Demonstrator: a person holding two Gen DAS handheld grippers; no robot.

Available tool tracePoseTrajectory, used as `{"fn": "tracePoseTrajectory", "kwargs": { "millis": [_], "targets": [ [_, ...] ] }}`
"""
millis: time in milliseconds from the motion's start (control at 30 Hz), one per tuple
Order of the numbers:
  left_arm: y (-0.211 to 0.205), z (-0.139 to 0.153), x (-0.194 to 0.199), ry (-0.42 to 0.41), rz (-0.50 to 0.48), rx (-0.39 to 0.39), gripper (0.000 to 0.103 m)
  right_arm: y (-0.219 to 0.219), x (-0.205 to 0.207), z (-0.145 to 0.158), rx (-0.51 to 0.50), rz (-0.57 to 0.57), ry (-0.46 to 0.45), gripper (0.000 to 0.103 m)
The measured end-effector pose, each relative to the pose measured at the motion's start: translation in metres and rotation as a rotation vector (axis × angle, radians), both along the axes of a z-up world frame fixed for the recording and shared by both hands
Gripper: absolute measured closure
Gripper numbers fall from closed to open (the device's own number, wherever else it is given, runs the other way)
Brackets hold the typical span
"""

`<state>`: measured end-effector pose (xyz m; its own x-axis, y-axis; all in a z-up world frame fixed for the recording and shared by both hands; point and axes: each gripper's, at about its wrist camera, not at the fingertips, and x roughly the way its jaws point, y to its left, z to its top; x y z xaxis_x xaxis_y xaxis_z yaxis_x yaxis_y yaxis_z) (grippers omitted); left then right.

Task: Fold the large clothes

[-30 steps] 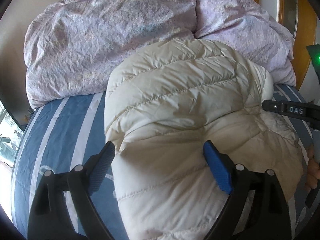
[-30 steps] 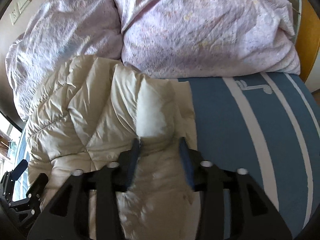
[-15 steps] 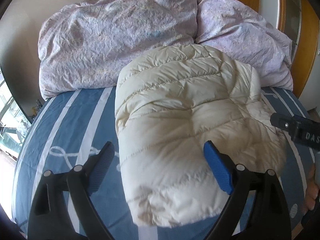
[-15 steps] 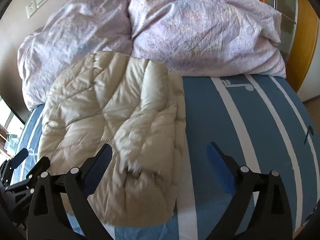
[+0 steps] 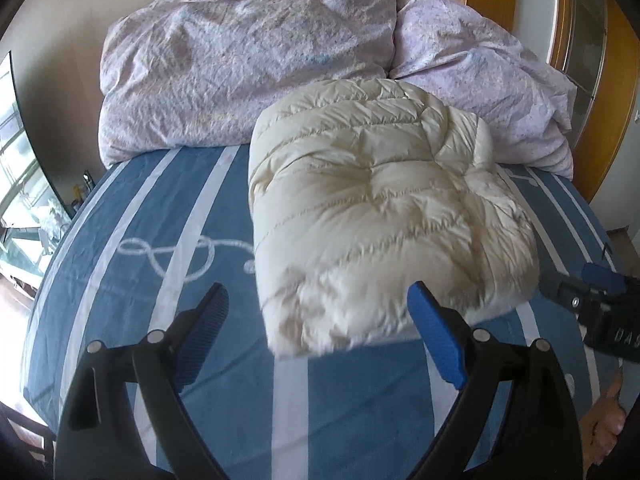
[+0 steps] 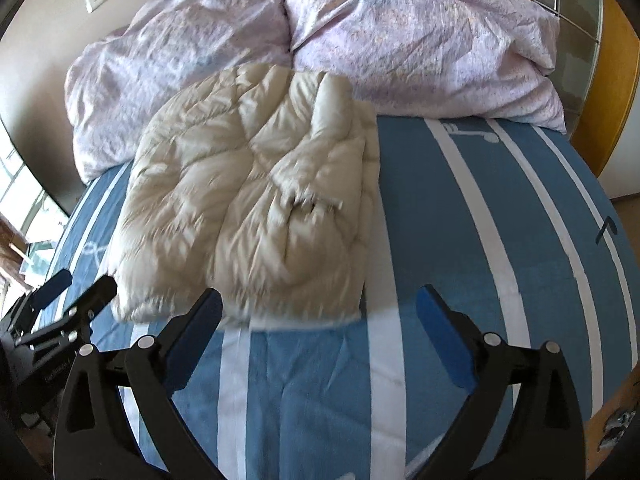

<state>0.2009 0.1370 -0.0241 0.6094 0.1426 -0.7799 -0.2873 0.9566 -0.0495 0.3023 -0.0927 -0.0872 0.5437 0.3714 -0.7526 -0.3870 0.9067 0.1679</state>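
A cream quilted down jacket (image 5: 380,208) (image 6: 256,208) lies folded into a compact bundle on the blue bed sheet with white stripes (image 5: 168,264) (image 6: 500,248). My left gripper (image 5: 316,332) stands open above the sheet just in front of the bundle's near edge, touching nothing. My right gripper (image 6: 320,336) is open too, held over the sheet in front of the jacket's near right corner, with only sheet between its fingers. Each gripper shows at the edge of the other's view: the right one (image 5: 600,304) at right, the left one (image 6: 52,320) at left.
Two crumpled lilac pillows or duvets (image 5: 248,60) (image 6: 420,40) are piled at the head of the bed behind the jacket. A wooden door frame (image 5: 616,80) stands at right, a window (image 5: 16,184) at left. A person's hand (image 5: 604,436) shows at the lower right.
The right gripper let go of the jacket's fold and opened wide. Both grippers drew back toward the foot of the bed, so the whole folded jacket now lies ahead of them.
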Motion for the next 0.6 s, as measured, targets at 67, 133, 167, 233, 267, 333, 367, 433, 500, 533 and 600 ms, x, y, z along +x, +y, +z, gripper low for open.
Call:
{"fn": "tracePoseTrajectory", "kwargs": {
  "millis": [67, 133, 167, 233, 267, 333, 367, 433, 500, 533, 600],
  "targets": [
    [0.002, 0.002, -0.011, 0.004, 0.004, -0.025, 0.013, 0.000, -0.012, 0.001, -0.004, 0.018, -0.011, 0.004],
    [0.003, 0.004, -0.019, 0.006, 0.007, -0.040, 0.013, 0.000, -0.019, 0.002, 0.001, 0.036, -0.014, 0.004],
    [0.003, 0.005, -0.023, 0.006, 0.008, -0.050, 0.013, 0.000, -0.023, 0.002, 0.004, 0.043, -0.013, 0.004],
    [0.003, 0.006, -0.030, 0.012, 0.009, -0.066, 0.013, 0.000, -0.028, 0.002, 0.012, 0.057, -0.001, 0.004],
    [0.003, 0.007, -0.034, 0.014, 0.006, -0.073, 0.013, -0.001, -0.029, 0.002, 0.014, 0.064, 0.007, 0.004],
    [0.001, 0.009, -0.038, 0.020, 0.000, -0.081, 0.013, -0.001, -0.033, 0.004, 0.013, 0.074, 0.022, 0.004],
    [0.000, 0.011, -0.041, 0.024, -0.006, -0.081, 0.013, -0.002, -0.035, 0.006, 0.011, 0.078, 0.025, 0.004],
    [-0.002, 0.015, -0.047, 0.024, -0.016, -0.088, 0.013, -0.005, -0.038, 0.012, 0.011, 0.087, 0.028, 0.004],
    [-0.004, 0.022, -0.053, 0.020, -0.030, -0.099, 0.013, -0.008, -0.043, 0.018, 0.006, 0.092, 0.029, 0.004],
    [-0.005, 0.025, -0.056, 0.017, -0.033, -0.102, 0.013, -0.009, -0.045, 0.020, 0.005, 0.094, 0.031, 0.004],
    [-0.008, 0.031, -0.062, 0.011, -0.040, -0.114, 0.013, -0.012, -0.049, 0.022, 0.002, 0.094, 0.043, 0.004]
  ]
}}
